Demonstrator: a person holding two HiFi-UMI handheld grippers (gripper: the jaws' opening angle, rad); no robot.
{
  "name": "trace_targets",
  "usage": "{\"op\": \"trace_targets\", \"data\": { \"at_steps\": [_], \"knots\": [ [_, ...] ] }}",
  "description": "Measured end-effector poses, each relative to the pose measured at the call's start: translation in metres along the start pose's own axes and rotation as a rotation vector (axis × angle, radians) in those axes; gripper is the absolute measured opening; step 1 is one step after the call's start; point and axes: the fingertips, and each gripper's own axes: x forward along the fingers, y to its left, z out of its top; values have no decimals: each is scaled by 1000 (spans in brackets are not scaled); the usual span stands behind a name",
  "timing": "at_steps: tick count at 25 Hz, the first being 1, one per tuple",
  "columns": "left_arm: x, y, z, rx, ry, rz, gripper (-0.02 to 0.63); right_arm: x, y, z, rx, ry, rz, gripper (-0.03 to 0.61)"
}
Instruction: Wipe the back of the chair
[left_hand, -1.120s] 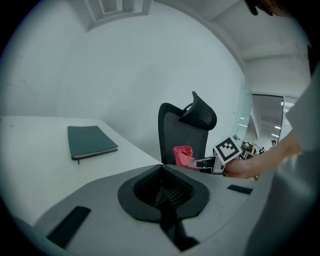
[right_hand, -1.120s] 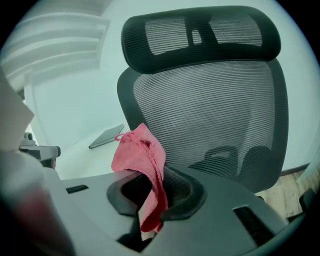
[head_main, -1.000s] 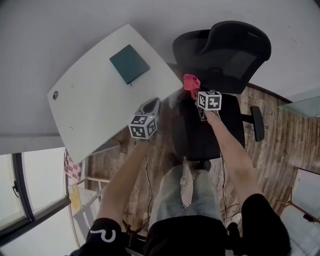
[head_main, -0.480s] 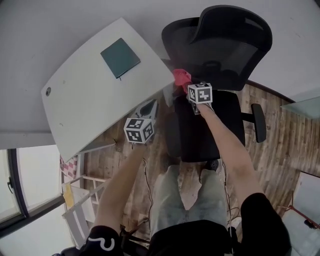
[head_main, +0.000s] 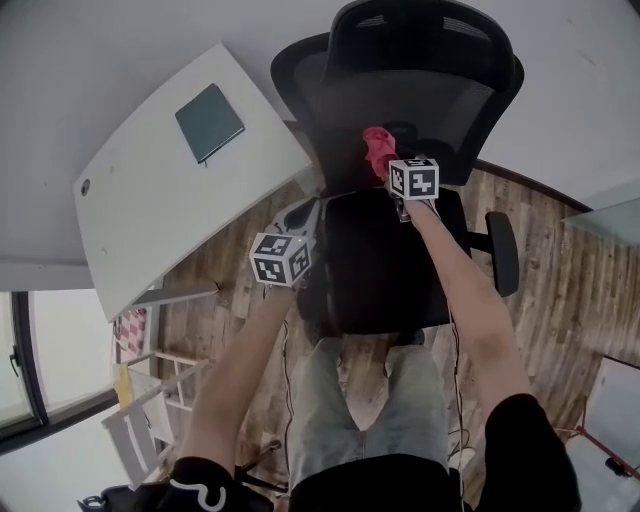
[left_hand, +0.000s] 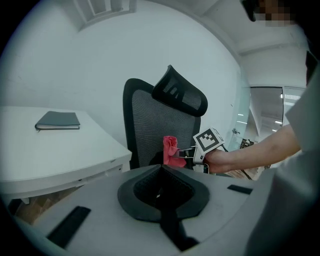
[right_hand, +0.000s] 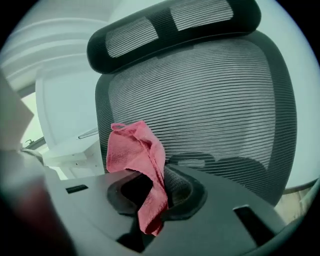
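Observation:
A black mesh office chair faces me, its back (head_main: 400, 90) upright under a headrest (head_main: 430, 30). My right gripper (head_main: 387, 178) is shut on a red cloth (head_main: 377, 150), held just above the seat (head_main: 370, 270) and close to the lower front of the mesh. In the right gripper view the cloth (right_hand: 135, 150) hangs out of the jaws with the chair back (right_hand: 210, 100) filling the frame behind it. My left gripper (head_main: 301, 214) hangs left of the seat, jaws together and empty. The left gripper view shows the cloth (left_hand: 170, 151) against the chair back (left_hand: 150, 130).
A white desk (head_main: 130, 210) stands left of the chair with a dark green notebook (head_main: 208, 121) on it. The chair's right armrest (head_main: 500, 250) sticks out over the wooden floor (head_main: 560, 290). A glass panel (head_main: 610, 215) sits at the far right.
The chair has come nearer and now sits square in front of me. My right gripper has carried the red cloth from the desk corner up to the lower mesh back.

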Motion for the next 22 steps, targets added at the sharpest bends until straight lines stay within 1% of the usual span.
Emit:
{"op": "trace_targets", "data": {
  "at_steps": [3,6,9,14,19,22],
  "knots": [
    [15,-17,9,6,-9,2,26,-11,-21,1,-6,-9,1,74],
    [30,-33,17,8,-15,7,26,-24,-53,0,18,-22,-29,72],
    [43,-52,23,29,-17,2,26,-37,-89,-1,32,-26,-58,72],
    [61,-82,25,50,-15,-13,26,-62,-150,-9,41,-18,-111,72],
    [78,-102,25,67,-11,-32,26,-83,-184,-8,20,-23,-153,72],
    [86,-114,22,66,-7,-43,25,-91,-204,-16,34,-26,-172,72]
  ]
}}
